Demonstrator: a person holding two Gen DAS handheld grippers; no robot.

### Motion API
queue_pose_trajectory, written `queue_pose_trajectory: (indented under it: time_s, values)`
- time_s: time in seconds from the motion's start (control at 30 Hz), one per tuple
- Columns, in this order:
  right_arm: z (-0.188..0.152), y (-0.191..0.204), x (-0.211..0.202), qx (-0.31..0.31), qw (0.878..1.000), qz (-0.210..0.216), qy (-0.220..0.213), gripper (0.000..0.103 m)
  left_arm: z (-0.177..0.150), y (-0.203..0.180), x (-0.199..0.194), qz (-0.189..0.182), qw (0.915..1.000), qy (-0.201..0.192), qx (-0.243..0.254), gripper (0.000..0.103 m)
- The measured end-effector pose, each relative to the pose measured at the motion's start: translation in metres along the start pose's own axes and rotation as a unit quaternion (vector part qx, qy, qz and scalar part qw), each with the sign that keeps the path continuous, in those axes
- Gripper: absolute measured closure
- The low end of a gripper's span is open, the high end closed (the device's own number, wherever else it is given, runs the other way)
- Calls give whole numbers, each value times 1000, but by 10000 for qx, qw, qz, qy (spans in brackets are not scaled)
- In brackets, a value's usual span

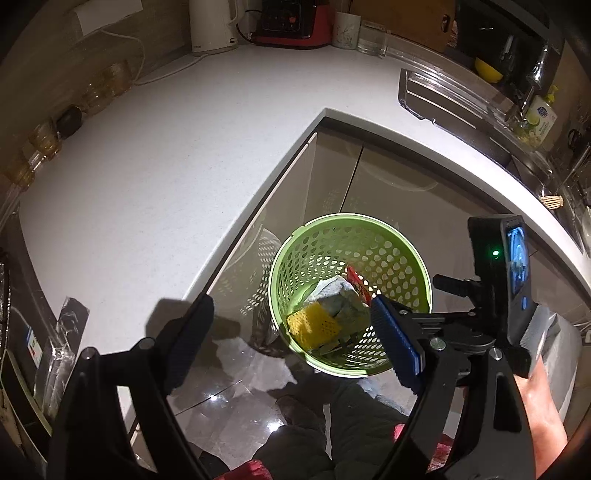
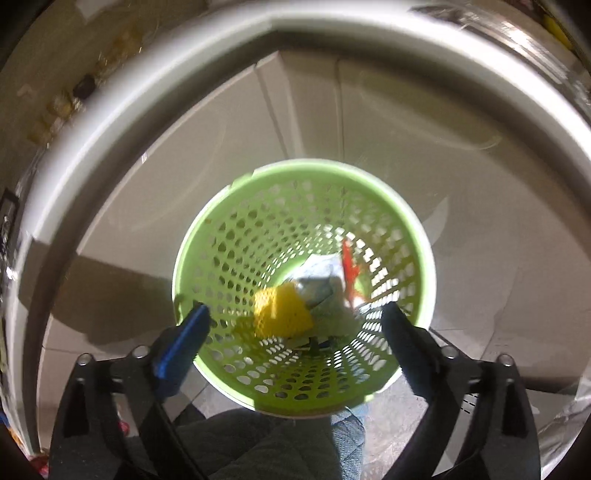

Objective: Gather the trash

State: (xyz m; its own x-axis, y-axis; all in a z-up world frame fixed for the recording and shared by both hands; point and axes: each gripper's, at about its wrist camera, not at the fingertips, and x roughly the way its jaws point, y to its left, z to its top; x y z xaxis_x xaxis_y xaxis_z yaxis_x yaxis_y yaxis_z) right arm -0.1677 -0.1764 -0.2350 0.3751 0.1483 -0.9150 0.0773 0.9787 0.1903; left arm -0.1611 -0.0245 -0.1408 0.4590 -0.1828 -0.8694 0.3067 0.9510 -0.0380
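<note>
A green perforated basket (image 1: 351,236) (image 2: 229,206) stands on the floor in the corner of the cabinets. Inside lie a yellow mesh sponge (image 1: 314,325) (image 2: 282,312), crumpled grey-white paper (image 1: 340,295) (image 2: 317,280) and a red wrapper (image 1: 358,284) (image 2: 349,266). My left gripper (image 1: 293,341) hangs open above the basket's near side, nothing between its fingers. My right gripper (image 2: 295,332) is open directly over the basket mouth, also with nothing in it. Its body (image 1: 495,280), held by a hand, shows at the right of the left wrist view.
An L-shaped white countertop (image 1: 147,184) wraps around the basket. It carries a white kettle (image 1: 212,26), a red appliance (image 1: 291,22), amber jars (image 1: 44,140) and a clear plastic wrapper (image 1: 66,332). A sink (image 1: 461,92) and soap bottle (image 1: 539,118) lie right. The person's legs (image 2: 266,443) stand below.
</note>
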Motion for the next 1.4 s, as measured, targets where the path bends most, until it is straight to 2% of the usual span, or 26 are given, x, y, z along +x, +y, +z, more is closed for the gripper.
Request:
queue_pose_trajectory:
  time_s: [0.2,0.27,0.4,0.6,0.77,1.0,1.2,1.4]
  values:
    - [17,-11,-70,418,9976,-223,-505,3,13,-1,-27,-35,9994,-339,13,19]
    - [24,-10,-93,459,9959,-340,-707,3,19,0,-39,-37,9988,-493,-68,12]
    - [37,-11,-141,479,9917,-382,-1131,3,36,2,-63,39,9964,-843,-123,9]
    - [65,-8,-186,203,9869,-484,-1525,2,68,4,-84,164,9914,-1283,-213,8]
    - [104,-4,-204,-33,9826,-497,-1792,2,104,0,-87,270,9880,-1481,-340,8]
    - [165,-8,-207,-339,9775,-302,-2058,2,157,3,-86,428,9826,-1627,-784,8]
    - [203,-19,-205,-567,9735,-57,-2214,2,181,0,-82,752,9748,-1797,-1087,8]
    - [234,-30,-202,-866,9716,173,-2195,2,193,-7,-79,1013,9687,-1790,-1392,8]
